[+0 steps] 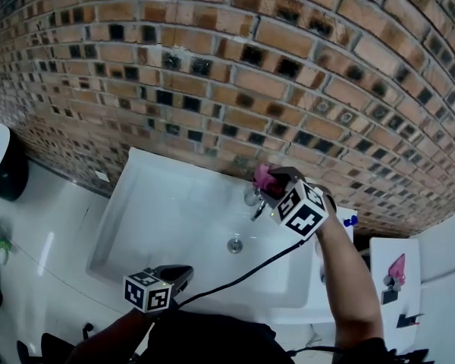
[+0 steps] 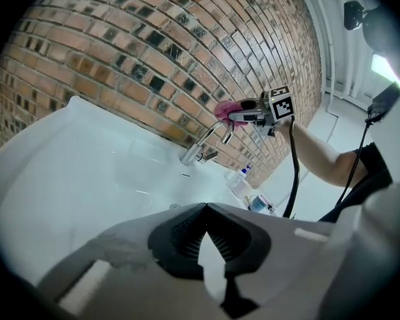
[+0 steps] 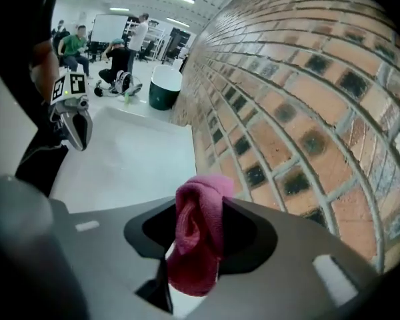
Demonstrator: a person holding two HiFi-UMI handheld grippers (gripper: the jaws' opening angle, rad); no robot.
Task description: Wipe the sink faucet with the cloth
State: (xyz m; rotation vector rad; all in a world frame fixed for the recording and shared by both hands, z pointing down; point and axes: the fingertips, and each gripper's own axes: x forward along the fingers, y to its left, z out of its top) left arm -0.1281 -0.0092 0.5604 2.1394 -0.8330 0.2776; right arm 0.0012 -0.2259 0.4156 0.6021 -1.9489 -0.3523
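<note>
The right gripper (image 1: 277, 179) clamped the cloth (image 3: 199, 235) just above the faucet (image 1: 254, 202). The left gripper (image 1: 180, 275), jaws together and empty, hung well away from the faucet.

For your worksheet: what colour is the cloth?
The cloth is pink, clearest in the right gripper view.
</note>
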